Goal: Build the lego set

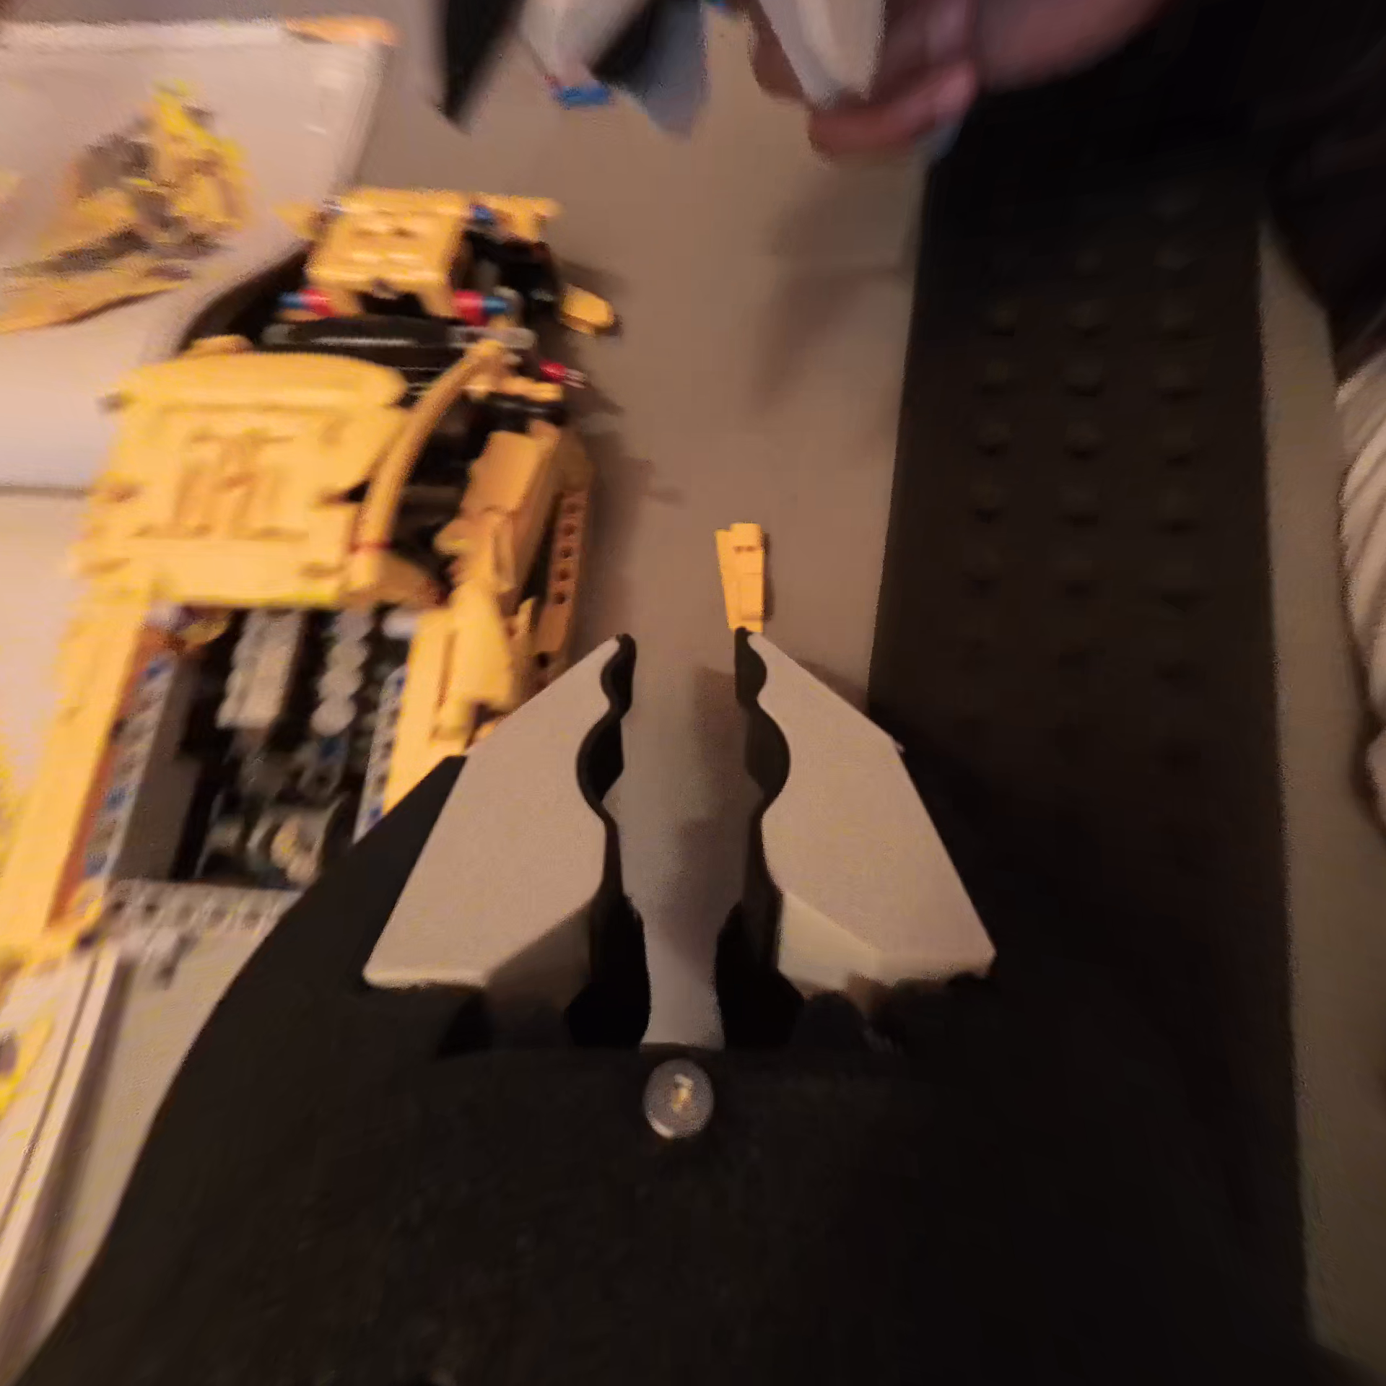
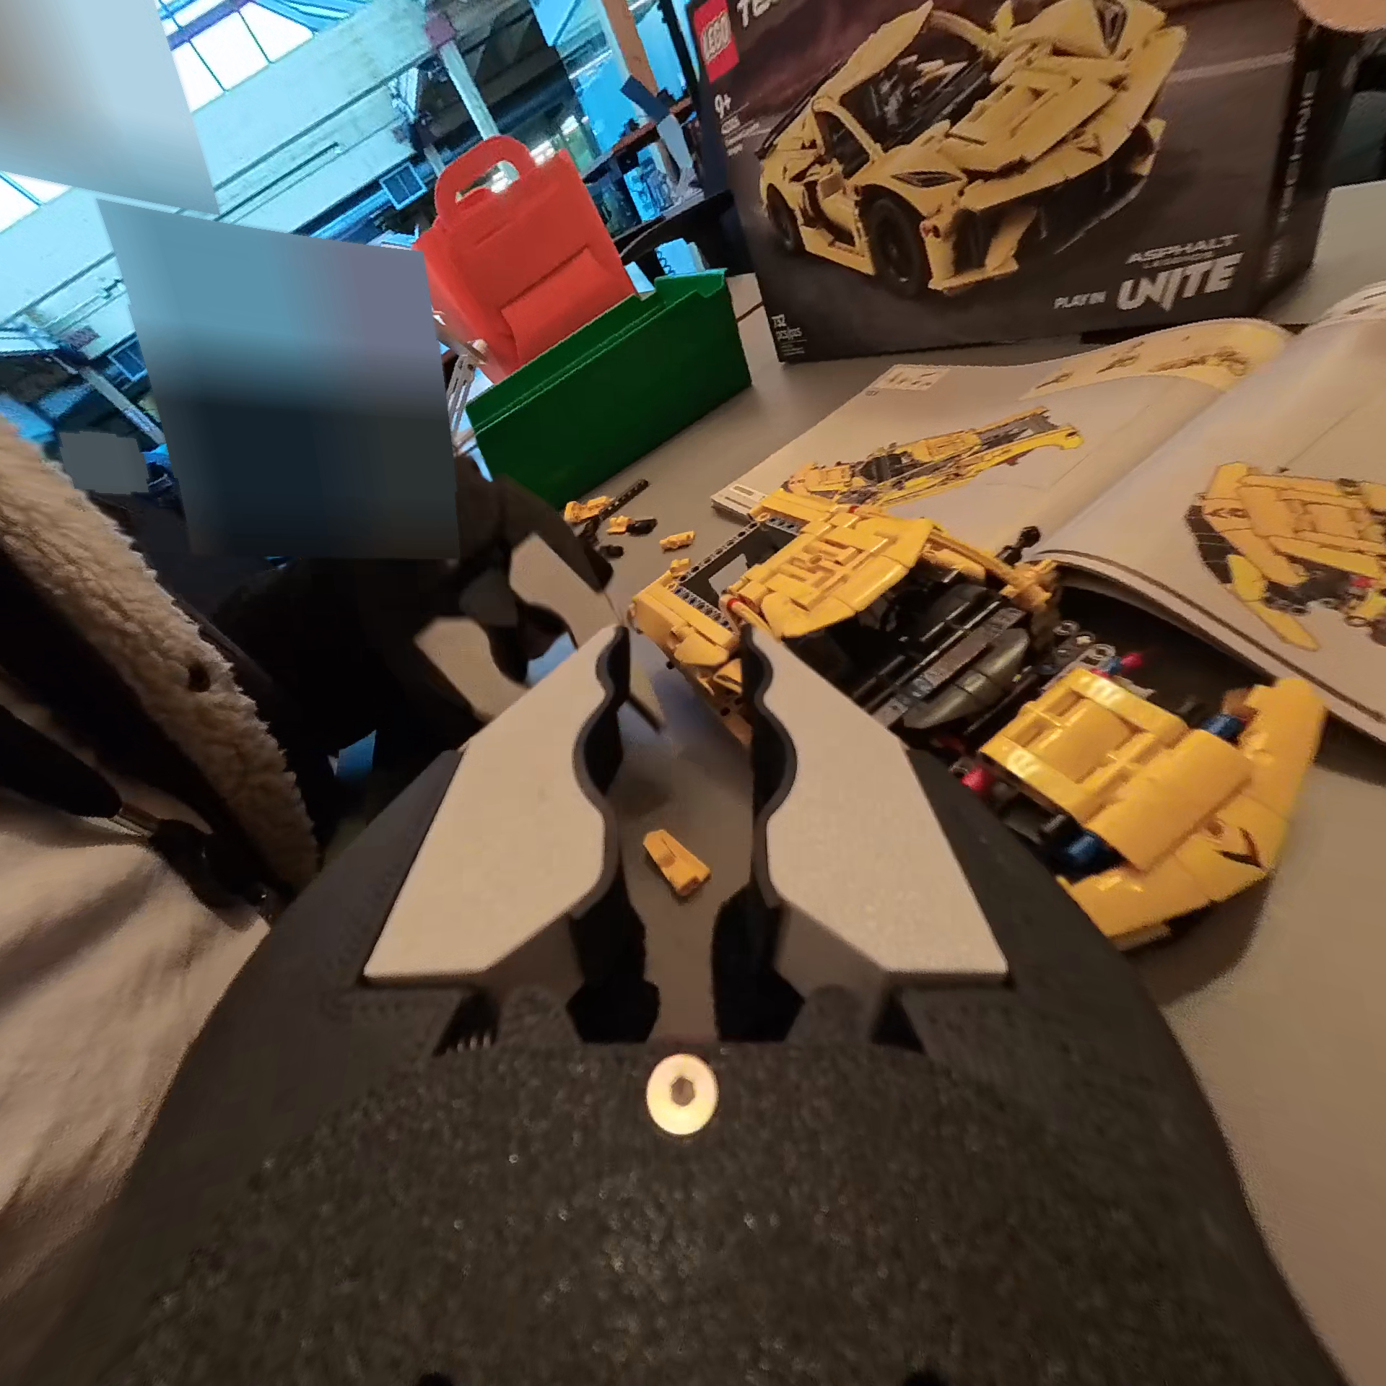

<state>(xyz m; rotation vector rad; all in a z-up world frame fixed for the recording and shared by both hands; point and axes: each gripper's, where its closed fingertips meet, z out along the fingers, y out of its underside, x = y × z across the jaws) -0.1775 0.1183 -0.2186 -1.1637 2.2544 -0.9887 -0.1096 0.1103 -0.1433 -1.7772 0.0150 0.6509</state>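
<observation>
Patience helps: both our left gripper point(image 1: 681, 637) and right gripper point(image 2: 681, 637) stand parted, empty; we should straddle the small yellow piece point(image 2: 676, 861) squarely before squeezing, clear of the car model point(image 2: 975, 675)

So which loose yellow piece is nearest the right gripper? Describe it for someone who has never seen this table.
Start at the half-built yellow car in front of the open manual. On the bare grey table on the near side of it, a small yellow wedge piece shows between the open right gripper's fingers. It lies alone, unlike the scattered yellow and black bits by the green box.
</observation>
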